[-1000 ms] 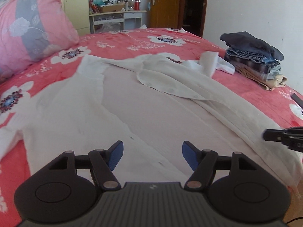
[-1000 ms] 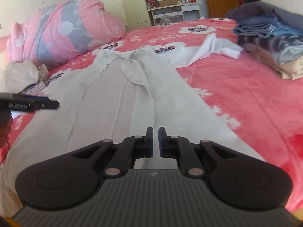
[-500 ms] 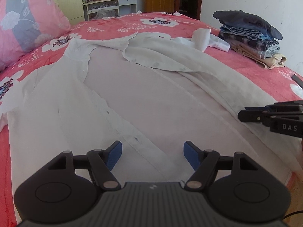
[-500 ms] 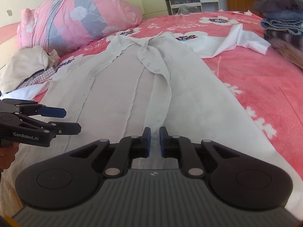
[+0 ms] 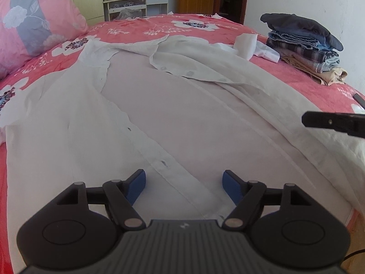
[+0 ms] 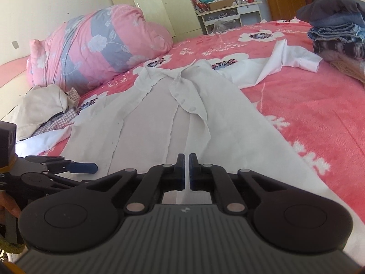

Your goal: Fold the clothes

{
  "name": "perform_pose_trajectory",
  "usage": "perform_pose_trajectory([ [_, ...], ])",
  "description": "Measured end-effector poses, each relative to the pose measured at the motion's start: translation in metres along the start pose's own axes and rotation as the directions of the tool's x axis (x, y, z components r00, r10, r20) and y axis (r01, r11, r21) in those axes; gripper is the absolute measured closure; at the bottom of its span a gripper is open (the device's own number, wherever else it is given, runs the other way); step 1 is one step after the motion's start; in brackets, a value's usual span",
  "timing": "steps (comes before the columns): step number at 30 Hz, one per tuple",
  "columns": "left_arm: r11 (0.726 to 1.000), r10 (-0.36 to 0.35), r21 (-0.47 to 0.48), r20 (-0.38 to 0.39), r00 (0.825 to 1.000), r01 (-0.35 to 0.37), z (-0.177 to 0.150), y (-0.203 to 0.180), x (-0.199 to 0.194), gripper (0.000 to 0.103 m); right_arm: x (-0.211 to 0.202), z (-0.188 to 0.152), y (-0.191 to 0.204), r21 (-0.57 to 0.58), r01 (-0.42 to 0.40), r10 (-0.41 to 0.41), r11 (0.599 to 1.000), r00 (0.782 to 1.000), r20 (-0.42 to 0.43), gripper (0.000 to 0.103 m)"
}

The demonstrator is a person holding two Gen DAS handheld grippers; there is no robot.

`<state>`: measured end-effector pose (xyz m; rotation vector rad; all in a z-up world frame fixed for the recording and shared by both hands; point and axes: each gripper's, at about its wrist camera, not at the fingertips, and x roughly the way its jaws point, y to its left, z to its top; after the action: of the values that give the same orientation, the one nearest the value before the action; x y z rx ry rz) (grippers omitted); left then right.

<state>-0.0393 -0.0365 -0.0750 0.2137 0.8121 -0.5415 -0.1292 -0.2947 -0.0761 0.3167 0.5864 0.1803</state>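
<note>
Two claws are at the near edge of the bed [image 5: 296, 86], and between them lies the white shirt [image 5: 182, 118], spread open with its collar toward the far edge and its hem nearest you. Your left claw [image 5: 183, 182] stands wide open with nothing between its blue pads [image 5: 136, 186]; they straddle the buttonhole placket of the left front panel, close over the cloth, though I cannot tell whether they touch it. Your right claw [image 6: 186, 170] has its jaws drawn together over the lower part of the right front panel; whether they pinch any cloth I cannot tell, since the tips hide the fabric beneath. The step in hand looks like taking hold of the two front panels near the hem so the shirt can be closed or folded lengthwise. To do it well, sink the left claw until both pads bracket only the placket edge, not the back layer under it, then close firmly. Check that your right claw truly has the button edge before you lift; reopen and retake it if not. Move both claws together so the cloth stays taut and flat. Keep the right sleeve [image 6: 303, 59], lying out toward the stack of folded clothes [image 5: 303, 45] by the right edge, from dragging.
</note>
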Motion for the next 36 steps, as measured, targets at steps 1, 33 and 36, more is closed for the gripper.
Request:
perform_pose_trajectory([
  [1, 1.0, -0.001, -0.001, 0.002, 1.0, 0.001, 0.0, 0.0, 0.0, 0.027, 0.001, 0.001, 0.0, -0.008, -0.014, 0.013, 1.0, 1.0, -0.021, 0.099],
  [33, 0.98, -0.126, -0.129, 0.195, 0.973, 0.153, -0.017, 0.052, 0.002, 0.027, 0.336, 0.2, -0.021, 0.326, 0.027, 0.037, 0.945, 0.982, -0.187, 0.08],
  [36, 0.966, -0.161, -0.162, 0.223, 0.961, 0.199, -0.023, 0.061, 0.003, 0.027, 0.348, 0.206, -0.018, 0.319, 0.024, 0.033, 0.947, 0.985, -0.172, 0.101],
])
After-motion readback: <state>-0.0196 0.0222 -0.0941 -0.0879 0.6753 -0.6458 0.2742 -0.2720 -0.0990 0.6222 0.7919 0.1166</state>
